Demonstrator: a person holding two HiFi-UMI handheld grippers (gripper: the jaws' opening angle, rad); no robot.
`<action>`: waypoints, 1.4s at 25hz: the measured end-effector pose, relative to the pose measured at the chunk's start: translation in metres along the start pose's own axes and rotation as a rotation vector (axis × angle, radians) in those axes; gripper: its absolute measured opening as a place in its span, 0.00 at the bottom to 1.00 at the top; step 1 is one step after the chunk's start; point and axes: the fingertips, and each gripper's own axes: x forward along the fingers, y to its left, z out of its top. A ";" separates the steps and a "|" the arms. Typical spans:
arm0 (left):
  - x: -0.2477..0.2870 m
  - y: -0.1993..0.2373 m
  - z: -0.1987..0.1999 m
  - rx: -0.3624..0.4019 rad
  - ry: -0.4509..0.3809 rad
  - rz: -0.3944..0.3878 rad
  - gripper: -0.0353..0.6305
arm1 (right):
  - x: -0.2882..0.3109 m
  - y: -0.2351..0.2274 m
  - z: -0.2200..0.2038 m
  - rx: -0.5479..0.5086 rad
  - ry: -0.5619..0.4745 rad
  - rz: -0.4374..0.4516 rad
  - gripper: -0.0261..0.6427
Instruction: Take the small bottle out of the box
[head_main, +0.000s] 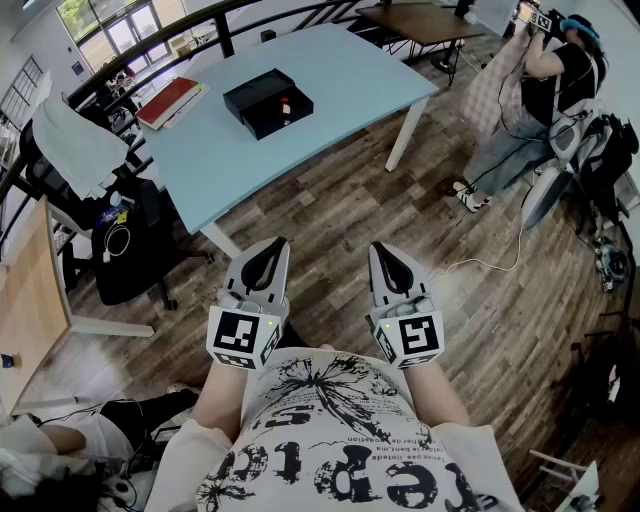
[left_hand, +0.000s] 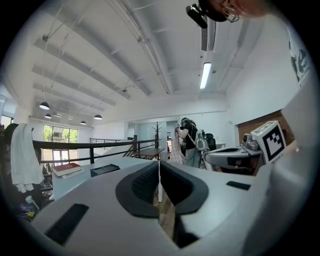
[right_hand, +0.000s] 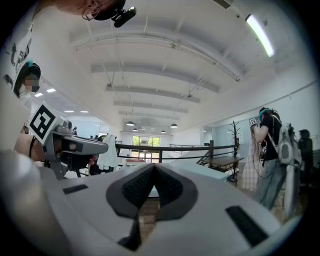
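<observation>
small bottle (head_main: 285, 106) sits in the black box (head_main: 250, 100) on the blue tabletop (head_main: 340, 75), well apart from the left gripper (head_main: 274, 246) and right gripper (head_main: 380, 250), both pressed together, empty

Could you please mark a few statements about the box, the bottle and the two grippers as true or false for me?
1. The black box sits on the light blue table. True.
2. The left hand-held gripper holds the small bottle. False: the bottle lies in the box, and that gripper is shut on nothing.
3. A red book lies on the table, apart from the box. True.
4. The right hand-held gripper has its jaws wide apart. False: they are together and empty.
5. Both grippers hover over the box. False: they are close to the person's body, over the wooden floor, short of the table.
</observation>
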 end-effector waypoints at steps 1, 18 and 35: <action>0.001 -0.001 0.000 0.000 -0.001 0.000 0.09 | 0.000 -0.001 -0.001 0.000 0.000 -0.002 0.06; 0.032 -0.006 -0.013 -0.014 0.037 -0.008 0.09 | 0.010 -0.035 -0.022 0.067 0.033 -0.021 0.06; 0.214 0.133 -0.003 -0.059 0.015 -0.003 0.09 | 0.222 -0.100 -0.037 0.009 0.114 0.014 0.06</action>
